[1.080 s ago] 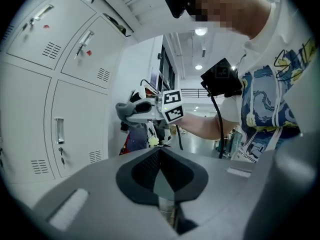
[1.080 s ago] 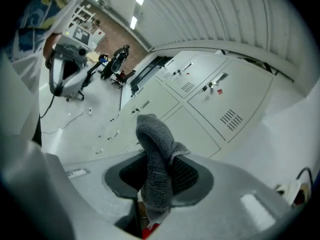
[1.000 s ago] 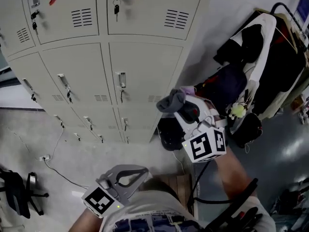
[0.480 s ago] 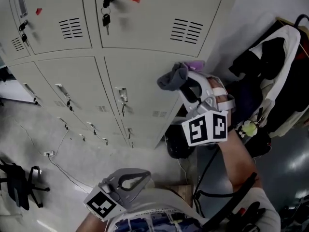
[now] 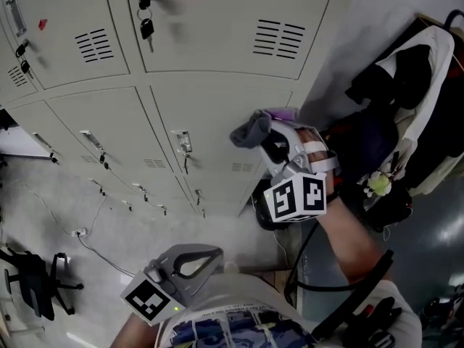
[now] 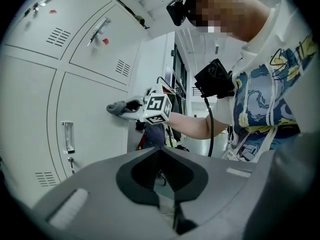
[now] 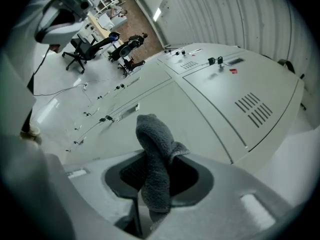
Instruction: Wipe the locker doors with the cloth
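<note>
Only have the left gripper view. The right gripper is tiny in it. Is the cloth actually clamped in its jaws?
Observer: Yes. The right gripper view shows the grey cloth pinched between the jaws of the right gripper, with a folded end sticking out ahead.
Operator: Which door is it at?
Observer: In the head view it is at the middle-row door, to the right of the handle. I can't tell whether it touches.
Operator: Anything beside the lockers on that side?
Observer: The head view shows dark clothes hanging just right of the lockers.
</note>
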Demonstrator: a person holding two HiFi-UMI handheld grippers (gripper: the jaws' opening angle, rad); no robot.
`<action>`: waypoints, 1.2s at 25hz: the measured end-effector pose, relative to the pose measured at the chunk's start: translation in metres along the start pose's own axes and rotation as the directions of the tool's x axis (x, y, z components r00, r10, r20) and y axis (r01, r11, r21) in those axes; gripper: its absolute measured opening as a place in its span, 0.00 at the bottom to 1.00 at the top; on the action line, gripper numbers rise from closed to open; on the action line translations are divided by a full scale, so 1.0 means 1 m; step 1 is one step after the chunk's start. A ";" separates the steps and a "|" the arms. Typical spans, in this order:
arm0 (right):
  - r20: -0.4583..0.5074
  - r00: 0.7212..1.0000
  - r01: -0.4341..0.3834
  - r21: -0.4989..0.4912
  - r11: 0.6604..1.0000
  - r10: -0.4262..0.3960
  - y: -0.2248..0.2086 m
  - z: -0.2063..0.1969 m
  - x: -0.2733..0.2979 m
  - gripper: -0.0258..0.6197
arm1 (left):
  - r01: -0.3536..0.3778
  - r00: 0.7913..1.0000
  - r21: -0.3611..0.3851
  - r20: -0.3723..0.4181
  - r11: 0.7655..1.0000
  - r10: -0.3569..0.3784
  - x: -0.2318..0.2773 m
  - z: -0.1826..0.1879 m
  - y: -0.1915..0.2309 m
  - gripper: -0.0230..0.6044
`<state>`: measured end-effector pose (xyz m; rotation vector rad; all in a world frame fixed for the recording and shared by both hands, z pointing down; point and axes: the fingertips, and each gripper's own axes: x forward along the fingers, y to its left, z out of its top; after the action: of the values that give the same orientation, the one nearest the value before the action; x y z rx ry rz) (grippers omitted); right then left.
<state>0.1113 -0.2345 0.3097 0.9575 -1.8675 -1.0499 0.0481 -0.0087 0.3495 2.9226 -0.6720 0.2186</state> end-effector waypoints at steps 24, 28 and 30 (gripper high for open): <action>-0.105 0.927 -0.351 0.103 0.931 0.361 0.231 -0.101 0.067 0.21 | -0.058 0.997 -0.069 -0.050 0.996 0.055 -0.014 -0.019 0.015 0.04; -0.115 0.906 -0.394 0.118 0.912 0.407 0.260 -0.109 0.077 0.21 | -0.062 0.997 -0.060 -0.055 0.996 0.059 -0.014 -0.019 0.014 0.04; -0.124 0.892 -0.419 0.133 0.898 0.434 0.272 -0.113 0.080 0.21 | -0.066 0.996 -0.059 -0.055 0.996 0.063 -0.015 -0.019 0.014 0.04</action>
<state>0.1142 -0.2377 0.6149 0.6168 -1.9019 -0.6034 0.0261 -0.0120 0.3667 2.8288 -0.7517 0.2771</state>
